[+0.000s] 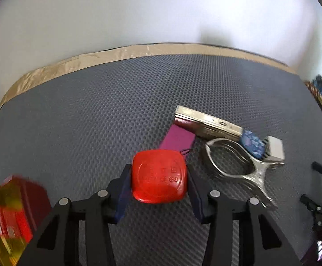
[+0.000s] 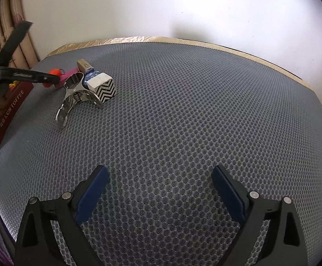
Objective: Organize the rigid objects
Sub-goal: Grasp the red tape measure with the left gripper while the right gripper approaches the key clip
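The grey honeycomb-textured surface lies bare and wide towards its tan taped far edge; the left hand-held gripper has its blue pads pressed on a rounded-square red plastic case, near the cluster; the right hand-held gripper is spread wide, holding nothing; a shiny metal clip lies handles toward the camera, touching a chevron-patterned cube.

Grey honeycomb mat — metal clip, chevron cube, purple strip, toffee box.
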Available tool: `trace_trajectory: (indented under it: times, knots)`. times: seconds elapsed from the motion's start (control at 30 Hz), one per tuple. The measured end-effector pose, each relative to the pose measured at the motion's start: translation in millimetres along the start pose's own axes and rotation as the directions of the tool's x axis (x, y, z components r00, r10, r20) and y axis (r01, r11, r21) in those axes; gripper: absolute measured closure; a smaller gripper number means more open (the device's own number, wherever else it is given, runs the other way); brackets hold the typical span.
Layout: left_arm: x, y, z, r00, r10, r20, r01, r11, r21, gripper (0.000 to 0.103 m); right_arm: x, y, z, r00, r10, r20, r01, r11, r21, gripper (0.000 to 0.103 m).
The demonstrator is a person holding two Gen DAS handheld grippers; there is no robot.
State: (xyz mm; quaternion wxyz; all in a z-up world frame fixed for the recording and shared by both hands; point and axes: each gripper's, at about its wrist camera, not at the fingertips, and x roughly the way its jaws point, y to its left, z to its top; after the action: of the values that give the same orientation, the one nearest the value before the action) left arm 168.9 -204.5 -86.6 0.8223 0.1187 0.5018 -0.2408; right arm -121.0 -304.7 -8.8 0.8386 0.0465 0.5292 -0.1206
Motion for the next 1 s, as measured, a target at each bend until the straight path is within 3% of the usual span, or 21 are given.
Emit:
trace_trajectory:
  times: [0.2, 0.3, 0.43, 0.57, 0.73, 0.93, 1.0]
  knots:
    - [-40.7, -3.5, -32.1, 0.999, -0.043, 0.026, 0.045, 0.995, -0.088, 0.056, -3.4, 0.6, -0.7, 1.000, 0.006, 0.018, -0.006, 1.000, -0.006, 0.009]
    - [-54.1, -4.7, -56.0, 0.997, -0.067, 0.023, 0.070, 0.989, -0.130, 0.056, -9.4, 4.2, 8.5, 0.996, 0.078, 0.049, -0.076, 0.996, -0.046, 0.015]
    - [-67.9, -12.3, -83.0, 0.999, -0.036, 0.023, 0.038, 0.991, -0.125, 0.056, -4.6, 10.4, 51.9, 0.980, 0.190, 0.057, -0.185, 0.979, -0.081, 0.022]
    - [-73.7, -13.1, -98.7, 0.997, -0.080, -0.002, 0.078, 0.984, -0.159, 0.056, 11.3, 26.0, 86.9, 0.968, 0.250, 0.023, -0.241, 0.951, -0.192, 0.022]
    - [-78.0, -22.7, -109.3, 0.997, -0.077, -0.013, 0.074, 0.985, -0.155, 0.056, 29.3, 41.4, 107.0, 0.957, 0.289, -0.021, -0.284, 0.922, -0.264, 0.023]
    - [-76.3, -24.5, -111.3, 0.995, -0.091, -0.030, 0.085, 0.984, -0.154, 0.056, 54.6, 47.5, 113.0, 0.939, 0.332, -0.095, -0.345, 0.897, -0.277, 0.034]
    - [-74.1, -24.2, -110.2, 0.995, -0.093, -0.038, 0.086, 0.984, -0.155, 0.056, 61.3, 47.7, 113.9, 0.930, 0.351, -0.113, -0.369, 0.888, -0.274, 0.045]
